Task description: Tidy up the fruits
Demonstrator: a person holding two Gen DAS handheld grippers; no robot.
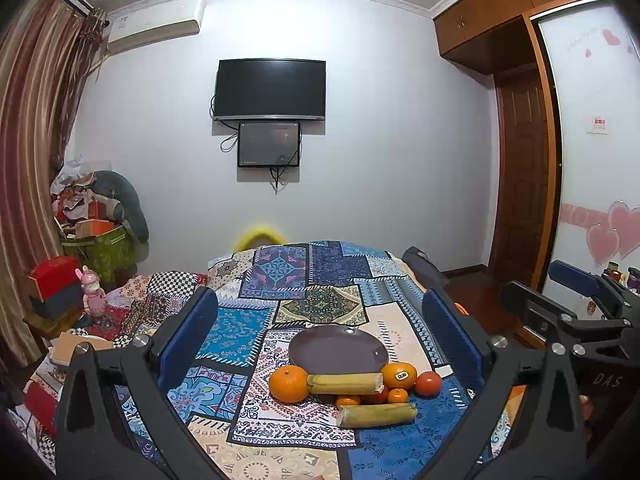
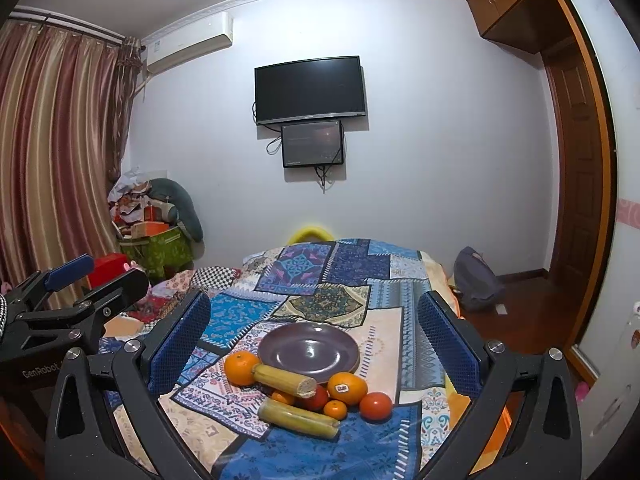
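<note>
Lot: fruit for sorting, laid on a bed under a patchwork bedspread (image 1: 256, 332).

- Plate (image 2: 308, 354), purple, bare; sits just behind the fruit pile.
- Large orange (image 2: 241, 367), left of pile, touching the upper sugarcane piece (image 2: 285, 380).
- Stickered orange (image 2: 347, 388); red tomato-like fruit (image 2: 376, 407) to its right; small mandarin (image 2: 335, 409) in front; more small fruit half hidden under the upper cane.
- Lower sugarcane piece (image 2: 298, 418), nearest the cameras.
- Left claw (image 1: 320, 332): fingers spread wide, holding nothing, above the pile.
- Right claw (image 2: 314, 340): likewise spread, holding nothing.

Handling, as judged: no fruit is plated yet. Begin with outliers, the red fruit or large orange, gripped across the widest part. Cane pieces take a mid-length grip across the stalk. Round fruit may roll on soft bedding.

Obstructions: the upper cane overlies small fruit; lift it first.

Surroundings: wall television (image 1: 270, 90), curtains (image 2: 52, 152), wardrobe (image 1: 520, 160).
</note>
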